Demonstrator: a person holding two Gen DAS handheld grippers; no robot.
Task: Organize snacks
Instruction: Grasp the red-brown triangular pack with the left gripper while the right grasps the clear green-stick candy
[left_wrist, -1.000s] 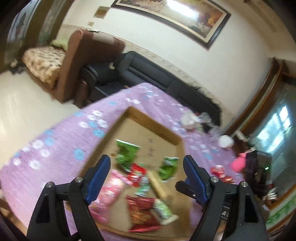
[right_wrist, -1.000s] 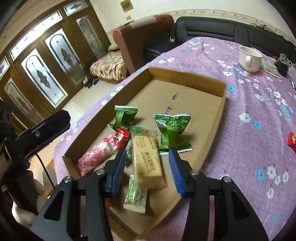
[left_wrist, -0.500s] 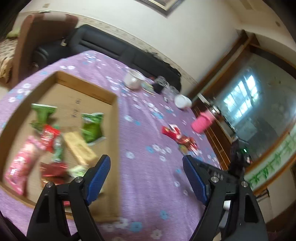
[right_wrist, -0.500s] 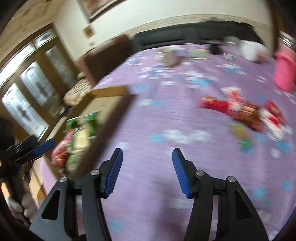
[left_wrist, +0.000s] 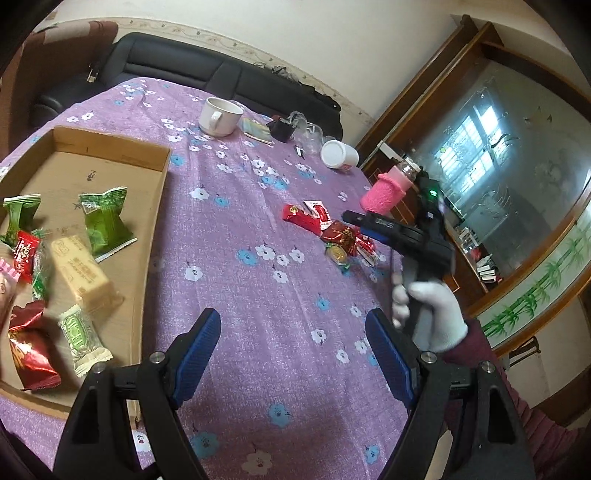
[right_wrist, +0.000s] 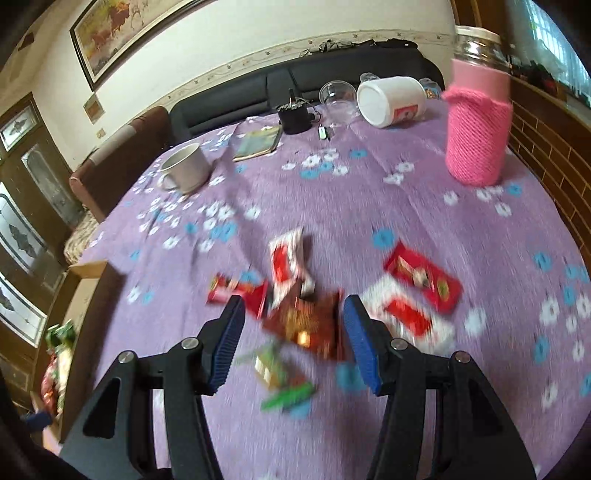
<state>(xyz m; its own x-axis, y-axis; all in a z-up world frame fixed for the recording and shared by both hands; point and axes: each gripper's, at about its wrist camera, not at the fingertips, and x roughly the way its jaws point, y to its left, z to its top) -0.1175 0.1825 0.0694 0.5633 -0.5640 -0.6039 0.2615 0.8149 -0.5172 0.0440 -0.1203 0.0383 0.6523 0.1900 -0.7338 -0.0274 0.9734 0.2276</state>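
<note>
A shallow cardboard box (left_wrist: 155, 206) at the left of the purple floral table holds several snack packets, among them a green one (left_wrist: 105, 221) and a tan biscuit bar (left_wrist: 83, 271). A loose pile of red snack packets (left_wrist: 332, 232) lies on the cloth at mid-right. My left gripper (left_wrist: 293, 354) is open and empty above bare cloth near the box. My right gripper (right_wrist: 291, 332) is open and hovers just above a brown-red packet (right_wrist: 306, 321) in the pile; the view is blurred. It also shows in the left wrist view (left_wrist: 373, 225), over the pile.
A white mug (left_wrist: 218, 116), a pink knitted jar (right_wrist: 476, 129), a white tub on its side (right_wrist: 391, 99), a clear cup (right_wrist: 336, 98), a small booklet (right_wrist: 258, 142) and a black item (right_wrist: 293, 118) stand at the table's far side. A black sofa (left_wrist: 207, 70) is behind.
Both grippers swung right, away from the box. The right gripper moved from over the box to above the loose red packets. Both stayed open.
</note>
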